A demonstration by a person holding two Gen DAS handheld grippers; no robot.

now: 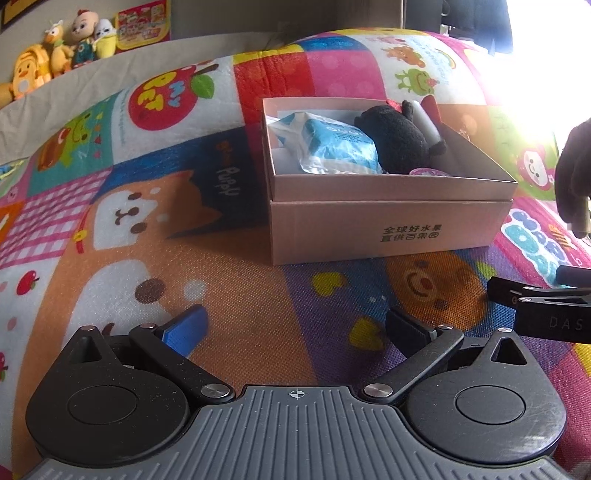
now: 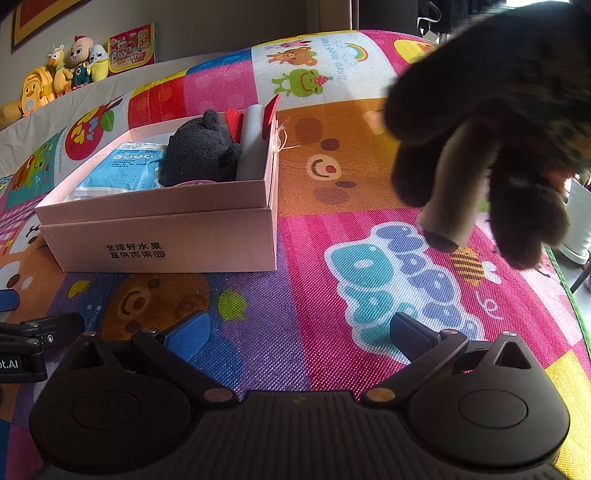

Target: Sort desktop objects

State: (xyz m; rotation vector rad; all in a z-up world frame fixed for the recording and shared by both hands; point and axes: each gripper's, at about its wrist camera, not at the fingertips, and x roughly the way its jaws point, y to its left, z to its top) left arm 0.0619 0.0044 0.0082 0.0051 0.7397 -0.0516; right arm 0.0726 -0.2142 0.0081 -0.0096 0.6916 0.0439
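**Pink box packed, both claws released beside it**

The pink cardboard box [image 1: 388, 225] sits on the colourful cartoon play mat [image 1: 229, 280], its tray nested in a slightly wider base with black printed characters on the front wall. Inside the box, a blue-and-white plastic packet [image 1: 332, 147] lies at the left side, a black plush toy [image 1: 399, 136] fills the right side, and a grey cylinder [image 1: 428, 122] leans along the right wall beside a red piece [image 2: 271, 114]. A small pink-rimmed round thing [image 1: 428, 171] shows just behind the front wall, below the plush.

In front of the box, the left claw [image 1: 295, 328] hovers over the mat, released, its blue pad and black pad spread wide with nothing between them. The right claw [image 2: 299, 332] is to the right of the box, likewise released and holding nothing.

Further right of the box, a dark gloved hand [image 2: 491, 122] hangs above the mat, gripping a tan tube [image 2: 454, 199] that points downward.

Behind the box, beyond the mat's far edge, a row of plush toys [image 1: 55, 55] and a red picture box [image 1: 144, 24] stand against the wall.
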